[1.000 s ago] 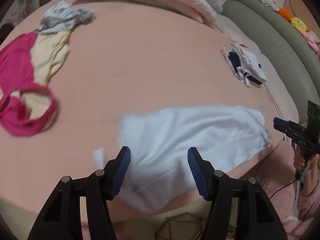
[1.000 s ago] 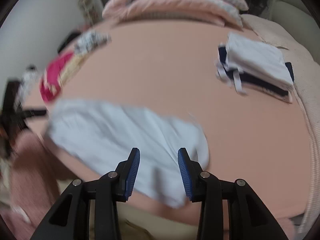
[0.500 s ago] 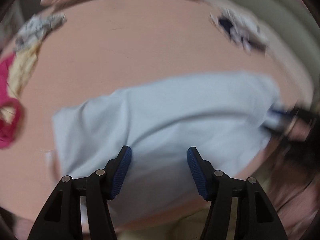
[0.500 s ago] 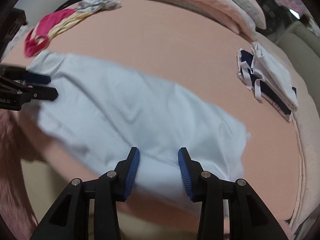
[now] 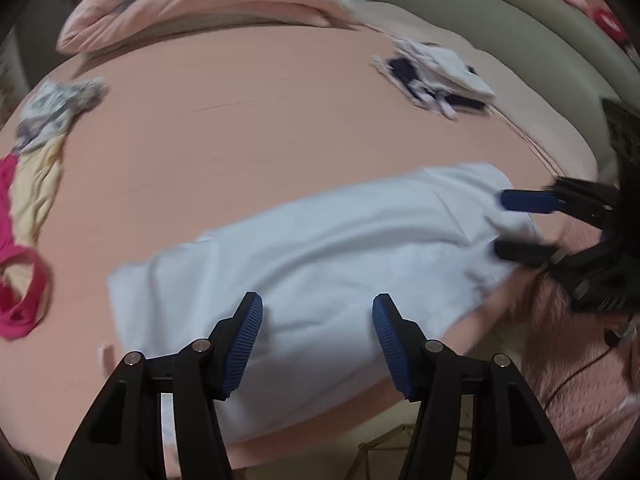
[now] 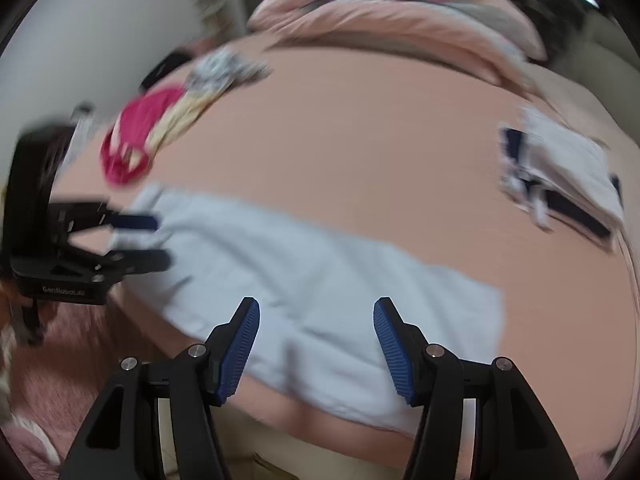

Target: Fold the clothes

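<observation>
A pale blue garment (image 5: 320, 256) lies spread flat near the front edge of the pink bed; it also shows in the right wrist view (image 6: 320, 280). My left gripper (image 5: 318, 344) is open, hovering over the garment's near edge, and shows in the right wrist view (image 6: 136, 240) at the garment's left end. My right gripper (image 6: 316, 348) is open over the near edge, and shows in the left wrist view (image 5: 520, 224) at the garment's right end, fingers apart around the cloth edge.
A folded white and navy stack (image 5: 436, 76) lies at the right of the bed (image 5: 240, 128). A magenta and cream garment (image 5: 24, 208) and a grey patterned one (image 5: 60, 108) lie at the left. Pink pillows (image 5: 200, 4) sit at the back. A pink rug (image 5: 580, 380) covers the floor.
Both grippers have shifted along the garment's near edge and the views swung; the garment now lies flatter. Both grippers stay open.
</observation>
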The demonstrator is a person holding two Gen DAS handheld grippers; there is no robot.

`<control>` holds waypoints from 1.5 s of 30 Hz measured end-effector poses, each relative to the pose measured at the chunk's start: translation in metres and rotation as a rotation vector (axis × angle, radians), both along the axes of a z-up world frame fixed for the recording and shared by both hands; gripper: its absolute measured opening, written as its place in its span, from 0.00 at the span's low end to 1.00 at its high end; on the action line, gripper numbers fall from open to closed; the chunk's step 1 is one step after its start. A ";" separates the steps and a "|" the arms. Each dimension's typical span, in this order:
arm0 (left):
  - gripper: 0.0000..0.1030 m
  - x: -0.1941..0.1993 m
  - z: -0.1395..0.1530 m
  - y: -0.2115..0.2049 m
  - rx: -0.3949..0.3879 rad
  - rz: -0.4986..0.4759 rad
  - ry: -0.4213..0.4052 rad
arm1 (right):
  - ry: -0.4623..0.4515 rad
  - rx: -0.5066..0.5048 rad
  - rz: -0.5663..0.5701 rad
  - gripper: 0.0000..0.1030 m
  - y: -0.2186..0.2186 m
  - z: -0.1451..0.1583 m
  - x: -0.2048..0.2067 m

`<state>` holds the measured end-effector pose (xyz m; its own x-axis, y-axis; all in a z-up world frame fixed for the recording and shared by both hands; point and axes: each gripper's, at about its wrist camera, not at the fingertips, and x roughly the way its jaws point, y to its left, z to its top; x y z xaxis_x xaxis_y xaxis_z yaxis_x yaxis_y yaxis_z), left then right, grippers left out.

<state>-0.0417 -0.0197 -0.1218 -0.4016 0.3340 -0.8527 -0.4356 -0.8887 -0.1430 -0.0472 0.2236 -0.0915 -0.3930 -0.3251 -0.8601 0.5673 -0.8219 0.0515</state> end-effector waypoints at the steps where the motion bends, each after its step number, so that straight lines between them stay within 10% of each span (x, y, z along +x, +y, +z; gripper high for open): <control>1: 0.50 0.008 0.001 0.004 -0.015 -0.033 0.024 | 0.001 0.025 0.029 0.56 -0.006 -0.005 0.005; 10: 0.27 0.011 -0.021 0.029 -0.148 -0.127 0.066 | 0.000 0.060 0.000 0.56 0.001 -0.044 0.019; 20: 0.28 0.021 -0.028 0.043 -0.197 -0.159 0.068 | 0.031 0.025 -0.016 0.56 0.013 -0.050 0.031; 22: 0.17 0.020 -0.028 0.047 -0.199 -0.151 0.088 | 0.044 0.012 -0.023 0.49 0.014 -0.049 0.030; 23: 0.04 0.019 -0.025 0.047 -0.187 -0.143 0.095 | 0.049 0.006 -0.025 0.24 0.015 -0.046 0.030; 24: 0.03 0.019 -0.020 0.045 -0.170 -0.138 0.104 | 0.052 -0.005 -0.031 0.07 0.016 -0.043 0.030; 26: 0.02 0.020 -0.010 0.038 -0.134 -0.135 0.124 | 0.064 -0.027 -0.043 0.05 0.019 -0.037 0.031; 45: 0.11 0.035 0.001 0.003 -0.106 -0.050 0.060 | -0.041 0.035 -0.006 0.04 0.034 -0.038 0.064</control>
